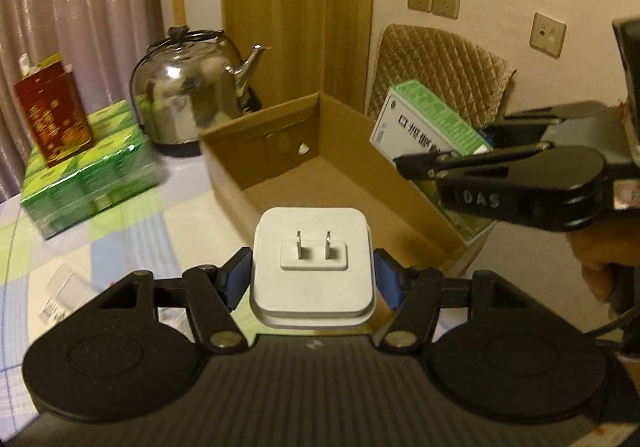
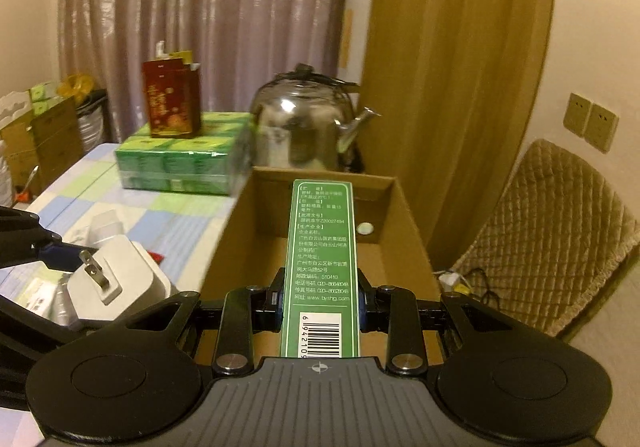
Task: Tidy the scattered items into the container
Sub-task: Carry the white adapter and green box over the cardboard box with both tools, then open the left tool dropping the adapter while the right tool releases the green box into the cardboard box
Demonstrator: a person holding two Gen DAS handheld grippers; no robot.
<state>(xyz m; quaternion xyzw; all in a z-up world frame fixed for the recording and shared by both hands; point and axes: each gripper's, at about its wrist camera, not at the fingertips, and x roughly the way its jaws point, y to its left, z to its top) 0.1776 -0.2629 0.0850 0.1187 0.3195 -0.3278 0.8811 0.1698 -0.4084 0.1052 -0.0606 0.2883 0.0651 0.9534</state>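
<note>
My left gripper (image 1: 312, 279) is shut on a white plug adapter (image 1: 312, 267), prongs facing forward, held just before the near edge of the open cardboard box (image 1: 256, 155). The adapter also shows in the right wrist view (image 2: 116, 279). My right gripper (image 2: 320, 295) is shut on a green and white medicine box (image 2: 322, 259), held over the cardboard box (image 2: 384, 255). In the left wrist view the right gripper (image 1: 448, 155) holds that medicine box (image 1: 424, 123) above the box's right side.
A steel kettle (image 1: 188, 103) stands behind the box. A red carton (image 1: 54, 111) sits on a green wrapped pack (image 1: 88, 171) at the left. Small packets (image 1: 60, 295) lie on the checked tablecloth. A quilted chair back (image 2: 552, 231) stands to the right.
</note>
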